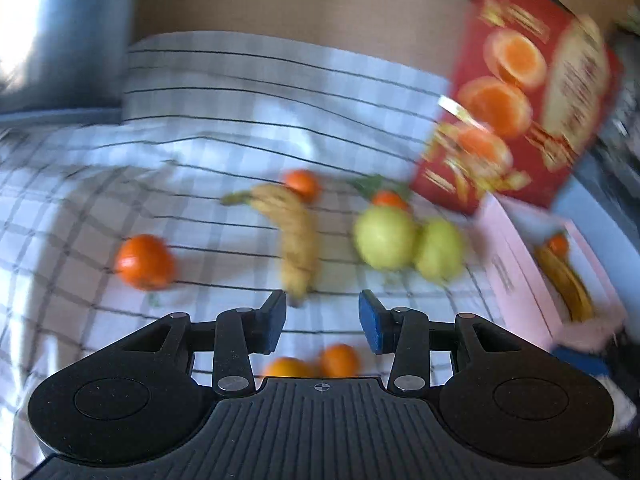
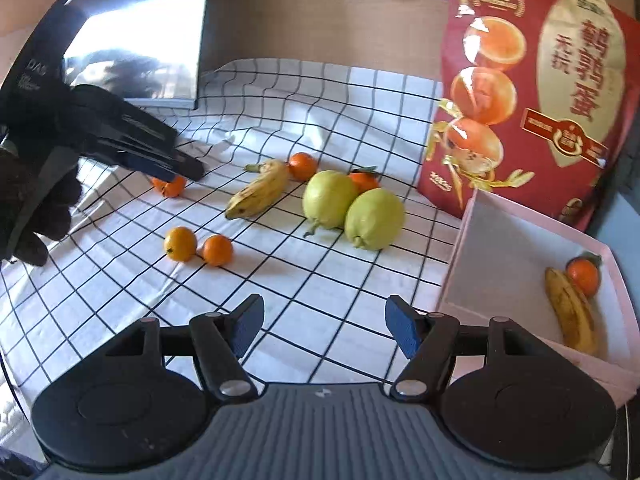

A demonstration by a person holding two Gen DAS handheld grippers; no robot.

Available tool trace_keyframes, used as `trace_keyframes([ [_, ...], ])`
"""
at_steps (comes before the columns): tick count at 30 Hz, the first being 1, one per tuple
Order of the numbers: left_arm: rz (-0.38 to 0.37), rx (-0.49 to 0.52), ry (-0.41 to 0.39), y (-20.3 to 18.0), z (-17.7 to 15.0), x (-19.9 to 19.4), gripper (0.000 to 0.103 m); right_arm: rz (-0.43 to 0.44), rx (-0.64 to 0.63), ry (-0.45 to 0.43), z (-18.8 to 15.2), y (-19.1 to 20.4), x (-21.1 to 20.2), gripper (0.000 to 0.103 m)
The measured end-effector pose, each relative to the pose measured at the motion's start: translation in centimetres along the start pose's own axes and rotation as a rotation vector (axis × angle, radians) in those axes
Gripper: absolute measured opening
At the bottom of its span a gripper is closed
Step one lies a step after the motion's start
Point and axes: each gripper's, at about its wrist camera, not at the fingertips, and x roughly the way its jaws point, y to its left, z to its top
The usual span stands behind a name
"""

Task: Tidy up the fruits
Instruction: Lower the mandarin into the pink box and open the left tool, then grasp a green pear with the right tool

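Note:
On the checked cloth (image 2: 320, 272) lie a banana (image 2: 259, 193), two green guavas (image 2: 330, 199) and several small oranges (image 2: 217, 249). A pink box (image 2: 480, 240) at the right holds a banana (image 2: 573, 313) and an orange (image 2: 584, 276). My left gripper (image 1: 322, 322) is open and empty, just short of the banana (image 1: 294, 240), with two oranges (image 1: 340, 360) under it. In the right wrist view it (image 2: 188, 170) hovers over an orange (image 2: 171, 186) at the left. My right gripper (image 2: 324, 326) is open and empty above the cloth's near side.
A tall red snack bag (image 2: 532, 100) stands behind the pink box (image 1: 516, 264) at the back right. A shiny dark box (image 2: 152, 40) stands at the back left. The left wrist view is motion-blurred.

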Motion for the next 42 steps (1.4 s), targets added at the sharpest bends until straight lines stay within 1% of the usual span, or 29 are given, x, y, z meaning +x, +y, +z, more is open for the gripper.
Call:
trace_keyframes([
  [2, -0.008, 0.04, 0.015, -1.3, -0.5, 0.5, 0.044, -0.003, -0.009, 0.004, 0.1, 0.1, 0.2, 0.068],
  [5, -0.003, 0.046, 0.039, -2.1, -1.4, 0.9, 0.044, -0.029, -0.03, -0.003, 0.7, -0.1, 0.3, 0.068],
  [9, -0.028, 0.048, 0.059, -2.1, -2.3, 0.4, 0.044, -0.052, -0.038, -0.028, 3.2, -0.9, 1.6, 0.069],
  [13, -0.06, 0.027, 0.058, -1.5, -2.8, -0.6, 0.044, -0.037, 0.045, 0.006, 6.3, -2.4, 4.7, 0.07],
  [18, -0.078, -0.009, 0.043, -0.4, -3.2, -1.5, 0.044, -0.018, 0.137, 0.104, 8.9, -4.0, 9.6, 0.07],
  [20, -0.078, -0.027, 0.035, 0.2, -3.4, -1.9, 0.044, -0.021, 0.154, 0.139, 9.3, -4.5, 11.2, 0.07],
  [23, -0.072, -0.06, 0.032, 1.3, -3.8, -2.2, 0.044, -0.05, 0.149, 0.179, 9.5, -5.1, 12.9, 0.069],
  [27, -0.055, -0.098, 0.042, 2.6, -4.5, -2.3, 0.044, -0.037, 0.202, 0.232, 9.4, -6.5, 14.4, 0.069],
  [28, -0.051, -0.107, 0.045, 2.9, -4.6, -2.3, 0.044, -0.043, 0.211, 0.237, 9.3, -6.9, 14.7, 0.069],
  [29, -0.048, -0.114, 0.046, 3.1, -4.6, -2.3, 0.044, -0.038, 0.22, 0.235, 9.2, -7.1, 14.9, 0.072],
  [31, -0.05, -0.126, 0.047, 3.4, -4.6, -2.2, 0.044, -0.035, 0.223, 0.232, 9.4, -7.3, 15.0, 0.072],
  [33, -0.055, -0.13, 0.048, 3.4, -4.5, -2.1, 0.044, -0.035, 0.212, 0.242, 9.5, -7.2, 15.3, 0.074],
  [38, -0.08, -0.107, 0.052, 2.5, -4.3, -1.6, 0.044, -0.04, 0.171, 0.264, 9.6, -6.7, 15.8, 0.076],
  [41, -0.099, -0.091, 0.06, 1.8, -4.4, -1.6, 0.044, -0.032, 0.156, 0.264, 9.6, -6.7, 15.8, 0.076],
  [42, -0.102, -0.086, 0.063, 1.7, -4.5, -1.6, 0.044, -0.024, 0.15, 0.258, 9.7, -6.7, 15.6, 0.071],
])
